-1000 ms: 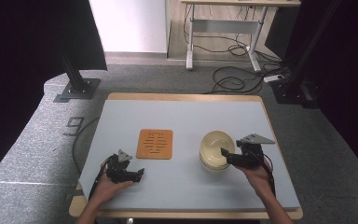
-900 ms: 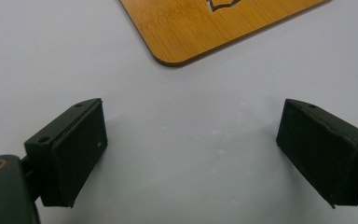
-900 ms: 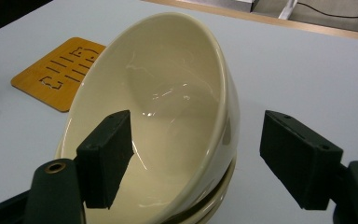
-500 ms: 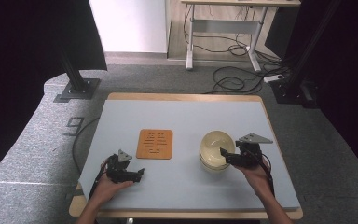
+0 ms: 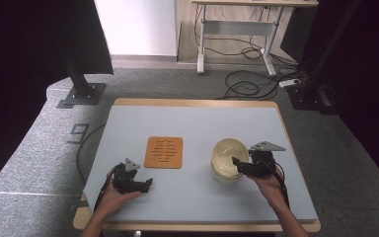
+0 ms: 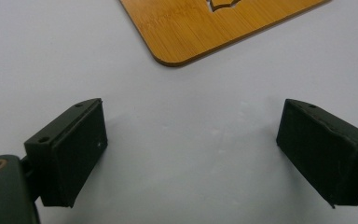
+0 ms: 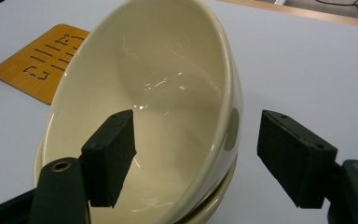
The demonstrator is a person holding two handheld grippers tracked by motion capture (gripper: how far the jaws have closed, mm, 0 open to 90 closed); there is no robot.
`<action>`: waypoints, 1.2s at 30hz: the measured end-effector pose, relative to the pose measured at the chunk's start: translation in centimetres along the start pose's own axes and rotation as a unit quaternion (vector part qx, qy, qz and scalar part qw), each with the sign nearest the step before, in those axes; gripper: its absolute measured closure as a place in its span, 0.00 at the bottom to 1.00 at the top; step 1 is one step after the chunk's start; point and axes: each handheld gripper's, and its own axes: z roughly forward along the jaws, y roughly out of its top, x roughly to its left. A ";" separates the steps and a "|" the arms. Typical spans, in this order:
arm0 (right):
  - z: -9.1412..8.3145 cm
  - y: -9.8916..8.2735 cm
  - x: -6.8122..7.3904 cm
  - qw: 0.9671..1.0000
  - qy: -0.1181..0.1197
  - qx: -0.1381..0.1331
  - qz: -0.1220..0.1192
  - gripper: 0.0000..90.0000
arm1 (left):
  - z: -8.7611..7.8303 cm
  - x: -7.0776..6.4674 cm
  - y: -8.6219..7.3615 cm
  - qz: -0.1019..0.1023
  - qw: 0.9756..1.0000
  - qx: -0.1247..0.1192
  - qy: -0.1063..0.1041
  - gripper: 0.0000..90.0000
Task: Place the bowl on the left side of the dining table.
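Note:
Two cream bowls sit nested at the table's right; the top bowl (image 5: pixel 228 152) (image 7: pixel 168 79) leans over the lower bowl (image 7: pixel 223 193). My right gripper (image 5: pixel 237 164) (image 7: pixel 196 158) is open and straddles the top bowl's near rim, one jaw inside and one outside, without clamping it. An orange wooden trivet (image 5: pixel 164 151) (image 6: pixel 205 23) with cut-out slots lies flat left of centre. My left gripper (image 5: pixel 147 183) (image 6: pixel 191 154) rests open on the table just in front of the trivet, with bare tabletop between its jaws.
The grey-blue table (image 5: pixel 202 123) has a wooden edge. Beyond it on the floor are black stand bases (image 5: pixel 81 94), cables (image 5: pixel 246 86) and a desk frame (image 5: pixel 237 29). Grey padding surrounds the table.
The right gripper has edged slightly left, further over the bowl's rim. The left gripper and trivet have not moved.

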 end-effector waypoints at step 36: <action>0.8 -0.1 -0.3 0.999 -0.026 0.027 0.005 0.42 | 0.0 0.0 0.0 0.000 1.000 0.000 0.000 0.09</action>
